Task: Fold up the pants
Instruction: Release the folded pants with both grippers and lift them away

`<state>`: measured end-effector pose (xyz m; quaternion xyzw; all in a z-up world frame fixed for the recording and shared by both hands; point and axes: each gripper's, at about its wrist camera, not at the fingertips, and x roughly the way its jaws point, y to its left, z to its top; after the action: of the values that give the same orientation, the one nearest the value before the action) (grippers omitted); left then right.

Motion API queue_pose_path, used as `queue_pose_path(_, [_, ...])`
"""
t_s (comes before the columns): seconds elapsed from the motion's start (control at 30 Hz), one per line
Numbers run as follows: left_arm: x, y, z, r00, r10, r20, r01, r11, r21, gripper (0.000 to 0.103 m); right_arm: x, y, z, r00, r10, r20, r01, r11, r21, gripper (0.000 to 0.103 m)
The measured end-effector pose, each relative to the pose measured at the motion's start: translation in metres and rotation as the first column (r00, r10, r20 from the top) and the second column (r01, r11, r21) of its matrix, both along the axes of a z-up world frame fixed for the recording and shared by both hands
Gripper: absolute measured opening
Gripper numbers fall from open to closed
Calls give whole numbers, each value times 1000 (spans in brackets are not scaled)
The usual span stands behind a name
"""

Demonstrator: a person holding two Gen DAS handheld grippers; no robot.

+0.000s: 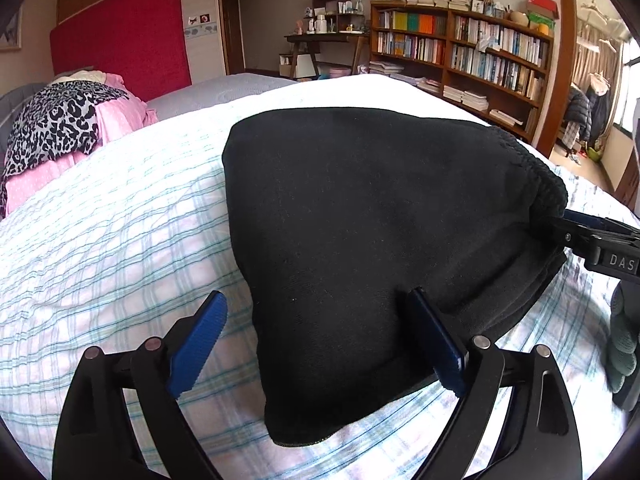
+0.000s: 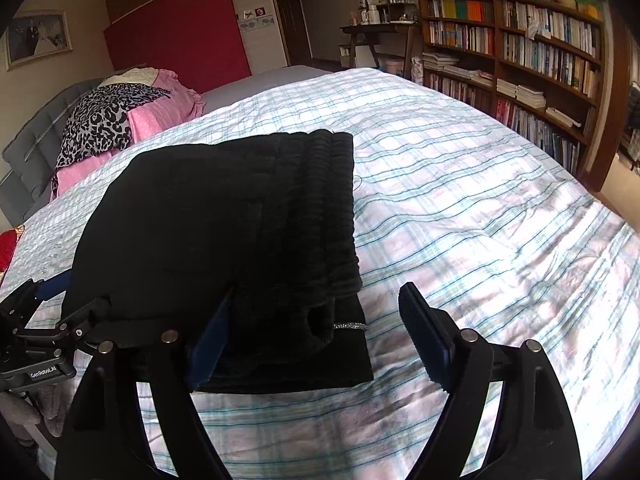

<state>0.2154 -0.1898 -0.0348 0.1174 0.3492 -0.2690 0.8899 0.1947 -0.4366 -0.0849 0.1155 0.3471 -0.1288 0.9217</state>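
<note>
My left gripper point(image 1: 316, 344) stands wide open, its two blue pads spread apart. The near corner of the folded black pants point(image 1: 372, 248) lies between them on the plaid bedspread point(image 1: 100, 240). The right-hand pad touches the cloth's edge and the left-hand pad is clear of it, so nothing is clamped.

My right gripper point(image 2: 316, 340) is open just as wide. Its left pad is tucked against the near edge of the pants point(image 2: 216, 240), partly hidden by the fabric, while the right pad stands apart over bare bedspread point(image 2: 480, 208). The ribbed waistband point(image 2: 324, 208) runs away from this gripper along the bundle's right side. A thin sparkly strip point(image 2: 350, 325) shows on the lower layer just ahead of the fingers.

Each gripper appears at the edge of the other's view: the right one point(image 1: 600, 248) sits at the far right of the pants from my left hand, and the left one point(image 2: 44, 336) sits at the far left from my right.

Ahead and to the left, a leopard-print garment point(image 1: 56, 124) lies over pink cloth point(image 1: 116, 116) near the red headboard panel point(image 1: 120, 40). A wooden bookshelf point(image 1: 460, 48) full of books stands ahead and to the right, beyond the bed.
</note>
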Motion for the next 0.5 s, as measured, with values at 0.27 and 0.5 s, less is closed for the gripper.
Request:
queue_pose_path(0.27, [-18,-2,11,995,44,93,-48,998,45,97,-44,29,19,996,-23,86,28,998,-60,92])
queue_pose_path(0.5, [-32,-9,17,988,72,138,-86,992,94,98,-58,52,16,997,-15,78,22,995,-95,95])
